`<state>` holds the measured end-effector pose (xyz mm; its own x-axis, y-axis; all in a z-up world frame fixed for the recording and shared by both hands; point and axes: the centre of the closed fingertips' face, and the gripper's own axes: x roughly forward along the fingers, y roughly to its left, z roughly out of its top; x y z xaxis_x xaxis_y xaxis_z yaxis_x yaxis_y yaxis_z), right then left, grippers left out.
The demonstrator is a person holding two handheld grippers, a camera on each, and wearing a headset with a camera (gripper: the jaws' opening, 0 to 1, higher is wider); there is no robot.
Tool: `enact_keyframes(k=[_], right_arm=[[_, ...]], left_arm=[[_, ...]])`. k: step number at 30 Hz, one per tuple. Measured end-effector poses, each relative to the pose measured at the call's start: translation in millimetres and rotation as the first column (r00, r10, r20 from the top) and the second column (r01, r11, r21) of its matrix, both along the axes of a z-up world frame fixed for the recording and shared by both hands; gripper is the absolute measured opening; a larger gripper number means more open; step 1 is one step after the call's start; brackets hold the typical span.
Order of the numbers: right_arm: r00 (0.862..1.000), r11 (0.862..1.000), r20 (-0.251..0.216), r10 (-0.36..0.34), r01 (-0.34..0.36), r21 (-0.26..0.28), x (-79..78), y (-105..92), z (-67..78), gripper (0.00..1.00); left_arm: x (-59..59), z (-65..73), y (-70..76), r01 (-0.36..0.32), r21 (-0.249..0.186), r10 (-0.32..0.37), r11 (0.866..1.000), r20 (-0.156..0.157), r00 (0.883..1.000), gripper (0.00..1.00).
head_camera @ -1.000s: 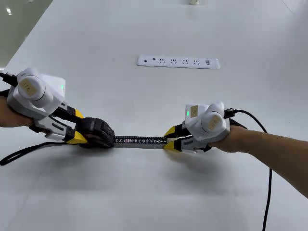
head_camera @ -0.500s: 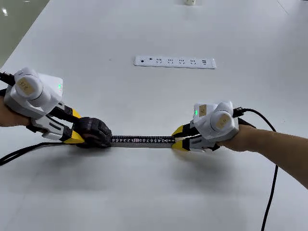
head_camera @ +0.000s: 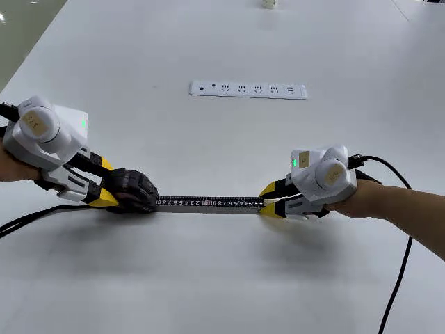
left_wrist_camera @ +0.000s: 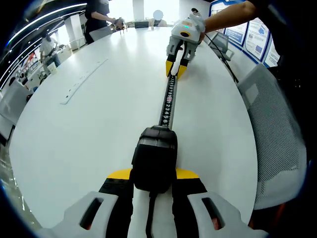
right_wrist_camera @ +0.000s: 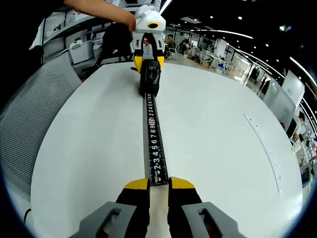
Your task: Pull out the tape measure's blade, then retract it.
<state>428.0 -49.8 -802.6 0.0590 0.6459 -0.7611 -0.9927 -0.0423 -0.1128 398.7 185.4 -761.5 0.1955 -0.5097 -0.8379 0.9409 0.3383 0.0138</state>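
Workbench white, open office behind, left gripper clamping tape measure, right gripper pinching tip of blade

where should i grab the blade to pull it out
At the blade's free tip, coming end-on from the side away from the case. It is a thin flat strip lying low along the table, so the end looks easiest to pinch; the right gripper holds it there.
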Motion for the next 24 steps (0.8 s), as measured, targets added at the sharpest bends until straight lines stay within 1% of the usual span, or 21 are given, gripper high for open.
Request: enact_keyframes(k=[13, 24], right_arm=[[1.0, 1.0, 0.002, -0.017, 0.017, -0.023, 1.8, -16.8, -1.2, 0.09], [0.999, 0.999, 0.002, -0.034, 0.034, -0.029, 3.2, -24.9, -1.3, 0.09]], left_arm=[[-0.2, 0.1, -0.3, 0.005, 0.008, -0.005, 1.0, -0.008, 1.0, 0.24], [-0.2, 0.2, -0.6, 0.009, 0.013, -0.009, 1.0, -0.009, 1.0, 0.24]])
